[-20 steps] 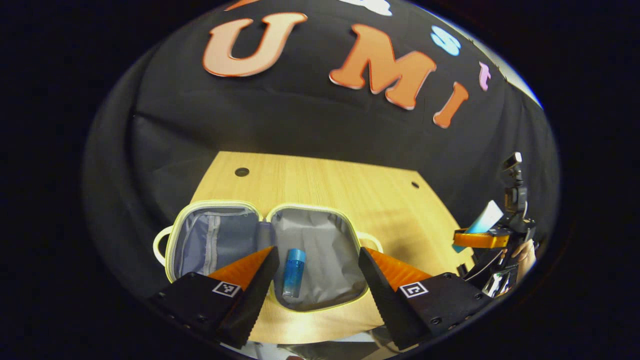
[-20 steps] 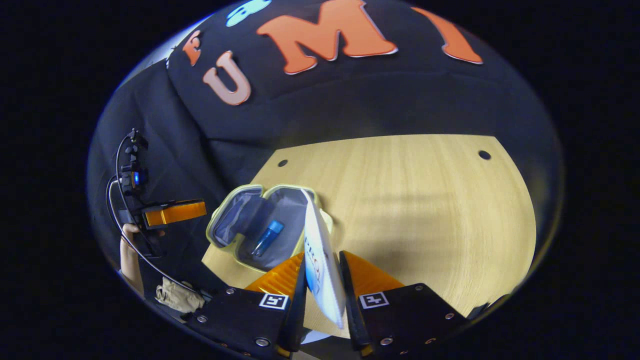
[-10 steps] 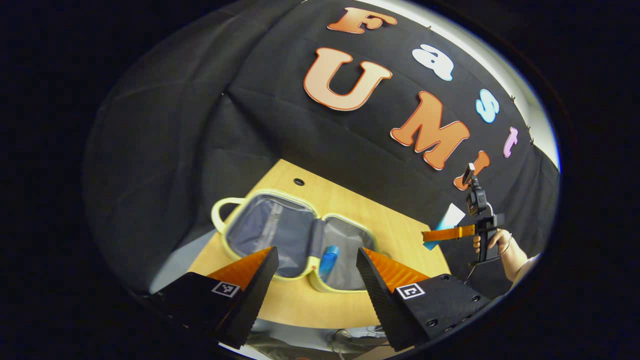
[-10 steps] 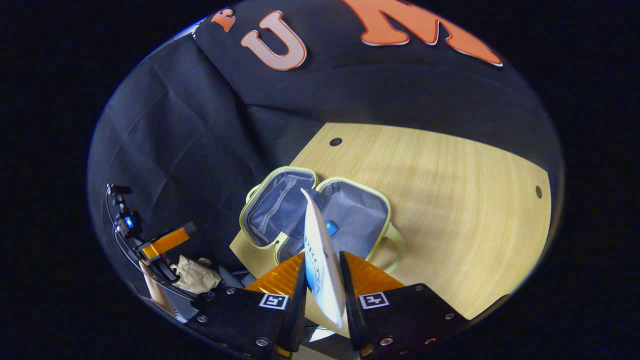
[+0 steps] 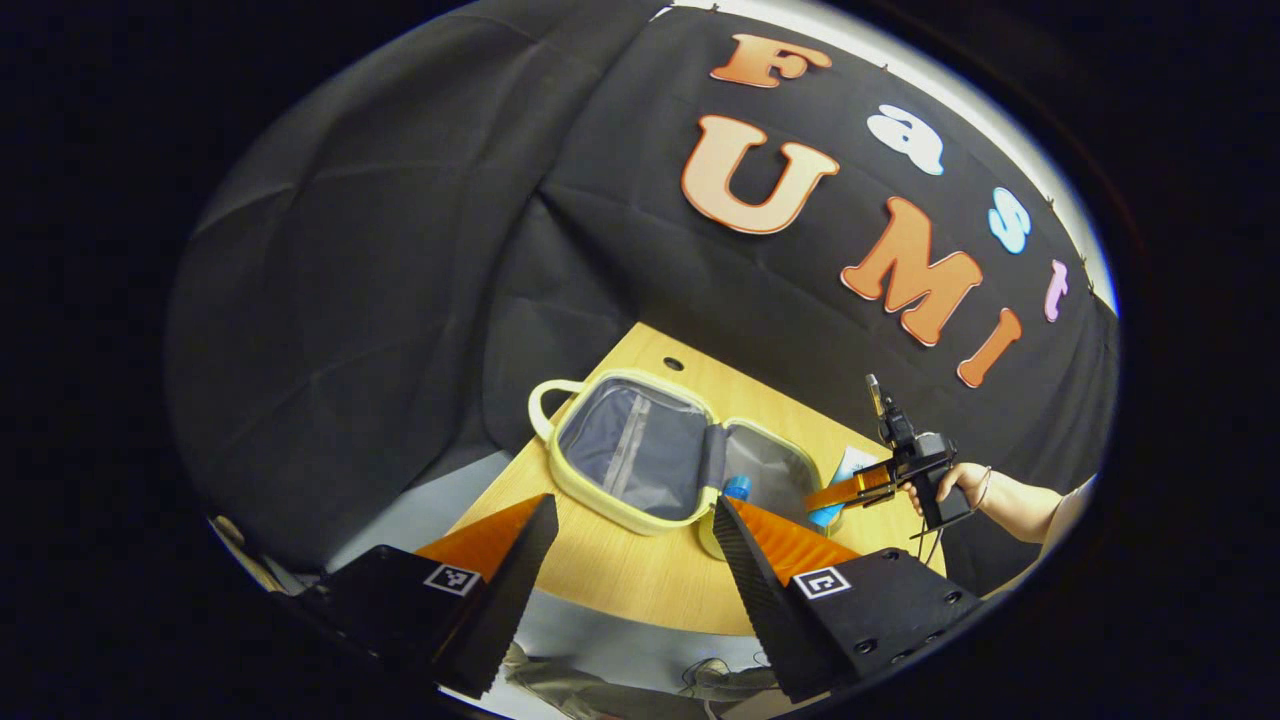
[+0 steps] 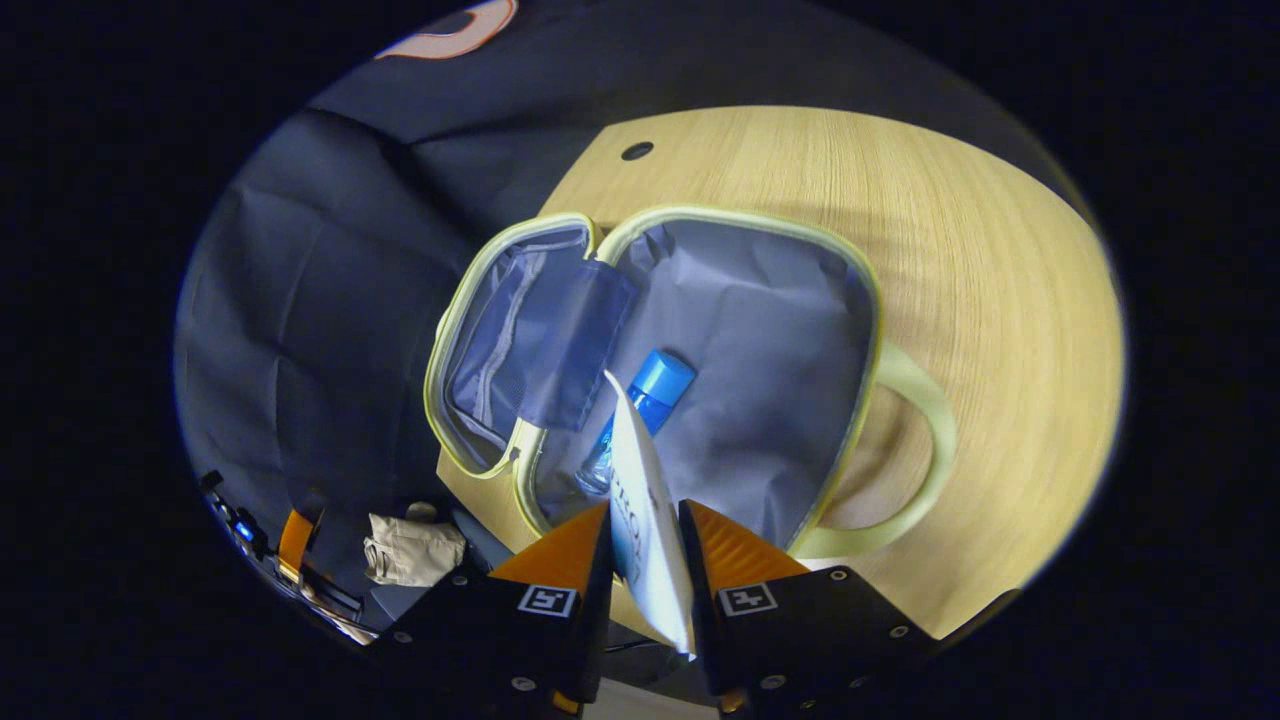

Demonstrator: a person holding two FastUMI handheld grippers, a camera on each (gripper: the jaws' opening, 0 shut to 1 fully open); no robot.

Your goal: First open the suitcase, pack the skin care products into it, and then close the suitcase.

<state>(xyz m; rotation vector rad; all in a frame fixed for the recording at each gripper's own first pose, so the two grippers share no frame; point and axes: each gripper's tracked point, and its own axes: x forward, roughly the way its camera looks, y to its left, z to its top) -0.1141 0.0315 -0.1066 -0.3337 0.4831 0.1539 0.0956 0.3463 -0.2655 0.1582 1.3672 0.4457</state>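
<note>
- Fingers [image 6: 600,560] of my right gripper [image 6: 645,545] are pressing from both sides on a flat white tube [image 6: 645,530], which is standing on edge between them and reaching forward over the near rim of the suitcase [image 6: 860,300].
- Seen from my left gripper view, that same right gripper [image 5: 835,492] is hanging over the right half of the suitcase [image 5: 600,500], with the tube [image 5: 845,470] poking out beyond its fingers and my hand [image 5: 955,485] wrapping the handle behind it.
- My left gripper [image 5: 635,535] is holding nothing; its two fingers are standing wide apart, back from the near edge of the table [image 5: 620,580] and well short of the suitcase.
- In the right gripper view, I am seeing the left gripper [image 6: 290,535] low at the left edge, off the table; it is too small and dark there to judge its opening from that view.
- Beyond the tube, the suitcase is lying fully open on the table [image 6: 1000,250], both grey-lined halves facing up inside a pale yellow-green rim.
- A blue bottle [image 6: 640,410] with a blue cap is lying on its side in the right half, slanting with the cap pointing away from me; the tube's tip is overlapping it in the right gripper view. In the left gripper view just its cap [image 5: 737,488] is peeking out beside my left gripper's right finger.
- A handle loop [image 6: 925,440] is resting flat on the wood at the right half's outer side, and another handle loop [image 5: 545,400] is sitting at the left half's outer side.
- A small round hole [image 6: 636,151] is sitting in the tabletop just past the suitcase.
</note>
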